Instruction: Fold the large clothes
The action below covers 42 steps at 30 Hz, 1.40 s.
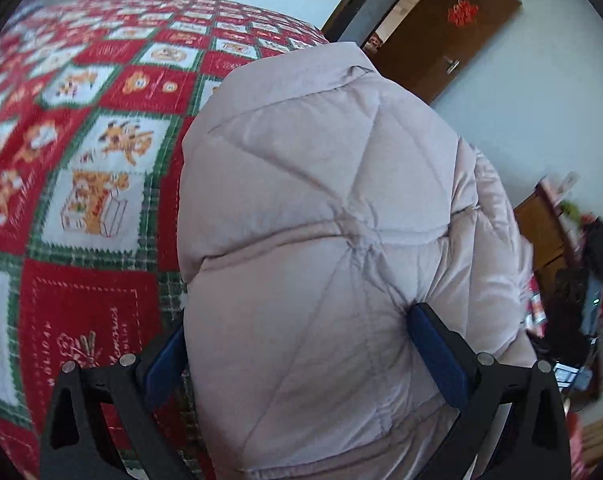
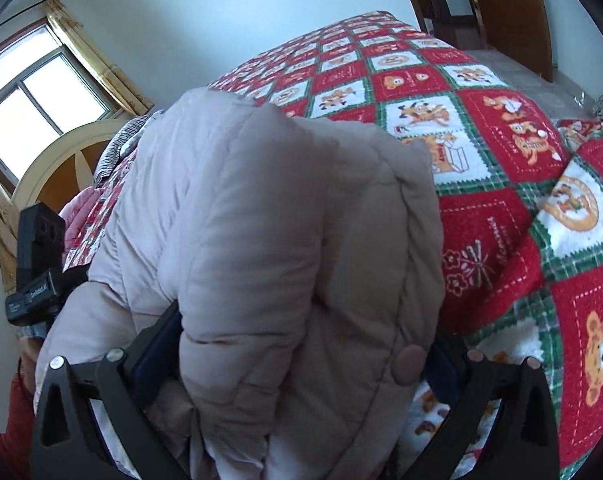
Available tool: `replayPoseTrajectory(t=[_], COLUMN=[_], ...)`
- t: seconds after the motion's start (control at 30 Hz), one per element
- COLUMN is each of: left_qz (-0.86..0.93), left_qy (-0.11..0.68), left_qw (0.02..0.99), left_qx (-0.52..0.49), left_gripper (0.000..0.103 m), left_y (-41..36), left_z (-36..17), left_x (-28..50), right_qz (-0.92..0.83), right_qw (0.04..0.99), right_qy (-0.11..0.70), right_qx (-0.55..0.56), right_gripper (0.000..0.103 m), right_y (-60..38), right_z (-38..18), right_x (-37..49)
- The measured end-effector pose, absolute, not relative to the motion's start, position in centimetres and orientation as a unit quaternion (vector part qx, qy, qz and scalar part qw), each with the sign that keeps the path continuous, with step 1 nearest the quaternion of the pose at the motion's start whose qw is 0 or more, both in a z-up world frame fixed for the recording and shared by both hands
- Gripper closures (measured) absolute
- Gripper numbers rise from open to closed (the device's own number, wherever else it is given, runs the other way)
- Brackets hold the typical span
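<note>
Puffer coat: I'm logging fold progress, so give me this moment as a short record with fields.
garment: beige quilted puffer coat
surface: bed under a red, white and green patchwork blanket
left gripper: jaws shut on coat's bulk
right gripper: jaws shut on coat, near a round snap button
coat state: bunched and lifted, not laid flat
background: brown door, window

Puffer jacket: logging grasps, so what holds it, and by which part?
Both grippers, left and right, clamp the puffer jacket by bunched quilted fabric.
</note>
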<state>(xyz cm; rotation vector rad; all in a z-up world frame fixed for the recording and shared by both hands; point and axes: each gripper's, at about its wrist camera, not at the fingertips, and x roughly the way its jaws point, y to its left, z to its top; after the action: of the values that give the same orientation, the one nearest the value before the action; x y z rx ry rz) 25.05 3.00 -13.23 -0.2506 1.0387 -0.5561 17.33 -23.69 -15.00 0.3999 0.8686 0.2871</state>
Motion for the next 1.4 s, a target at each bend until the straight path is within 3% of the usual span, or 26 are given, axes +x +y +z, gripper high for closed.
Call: replayPoseTrajectory(t=[0.53, 0.77, 0.9, 1.03, 1.17, 1.3, 1.4], left_qz=[-0.264, -0.279, -0.283, -0.277, -0.271, -0.26, -0.256], left_qy=[0.495, 0.489, 0.484, 0.494, 0.498, 0.494, 0.488], left_qw=[0.82, 0.816, 0.818, 0.816, 0.819, 0.823, 0.83], left_qx=[-0.118, -0.127, -0.129, -0.112, -0.095, -0.102, -0.09], left_gripper=[0.001, 0.001, 0.014, 0.016, 0.014, 0.004, 0.001], left_y=[2.7, 2.7, 2.9, 3.4, 4.7, 6.8, 6.9], left_z=[-14.5, -14.8, -14.3, -13.6, -12.8, -12.6, -12.3], left_x=[26.2, 26.3, 25.4, 22.6, 18.8, 19.5, 21.3], right_qz=[0.145, 0.138, 0.132, 0.164, 0.19, 0.177, 0.172], right_qw=[0.861, 0.873, 0.867, 0.853, 0.85, 0.857, 0.847], right_qy=[0.447, 0.415, 0.432, 0.448, 0.441, 0.424, 0.432], right_qx=[0.194, 0.214, 0.208, 0.213, 0.215, 0.232, 0.259], right_gripper=[0.0, 0.0, 0.0, 0.01, 0.011, 0.009, 0.002], right_y=[-22.9, -23.2, -22.7, -21.7, -21.7, -22.4, -23.0], right_z=[-16.0, -16.4, -16.0, -15.5, -16.0, -16.2, -16.4], right_x=[18.8, 18.2, 18.1, 16.2, 12.7, 12.1, 14.2])
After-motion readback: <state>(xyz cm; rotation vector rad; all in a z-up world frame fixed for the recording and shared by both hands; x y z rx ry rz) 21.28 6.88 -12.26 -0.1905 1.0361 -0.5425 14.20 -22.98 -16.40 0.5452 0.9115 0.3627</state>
